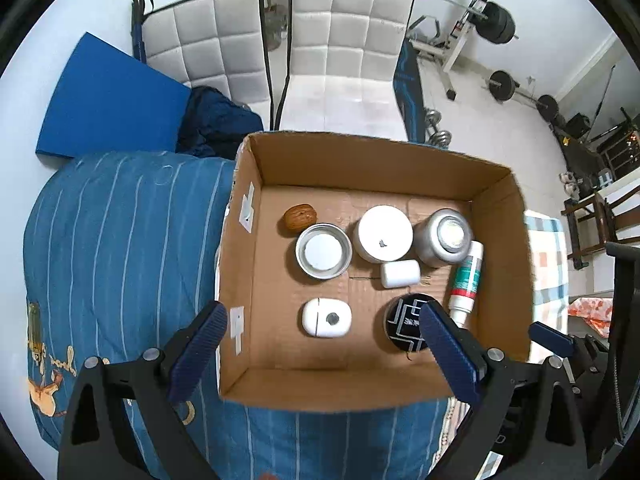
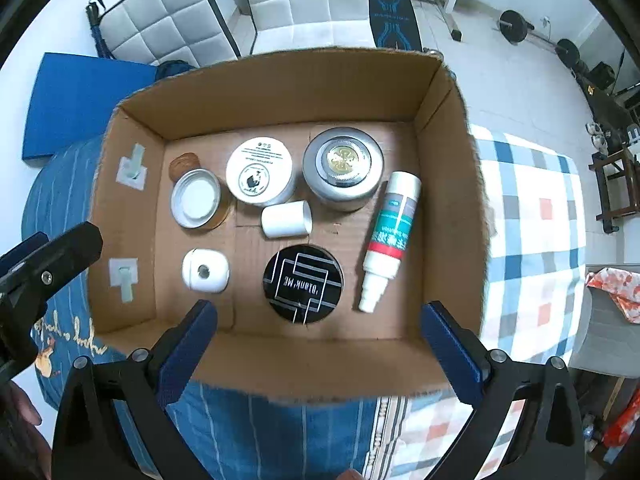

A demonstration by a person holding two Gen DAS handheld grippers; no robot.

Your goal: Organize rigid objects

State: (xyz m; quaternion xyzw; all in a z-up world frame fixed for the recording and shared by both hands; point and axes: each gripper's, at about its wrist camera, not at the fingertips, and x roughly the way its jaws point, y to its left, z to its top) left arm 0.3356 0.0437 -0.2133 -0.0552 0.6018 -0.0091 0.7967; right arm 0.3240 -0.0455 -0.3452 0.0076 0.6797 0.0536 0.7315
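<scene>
Both grippers hang above the cardboard box point(image 2: 280, 88) on the bed point(image 1: 120, 240), pointing down into it. The left gripper point(image 1: 320, 344) is spread wide and empty, with the white case point(image 1: 326, 317) just ahead between its fingers. The right gripper point(image 2: 318, 332) is also wide open and empty, with the black round tin point(image 2: 303, 283) just ahead and the white spray bottle point(image 2: 390, 236) ahead to its right. All 8 things lie inside the box.

Beyond my bed's blue striped cover point(image 1: 120, 240) stand two white quilted chairs point(image 1: 344, 40), a blue mat point(image 1: 108, 100), and, I think, barbell weights point(image 1: 498, 22).
</scene>
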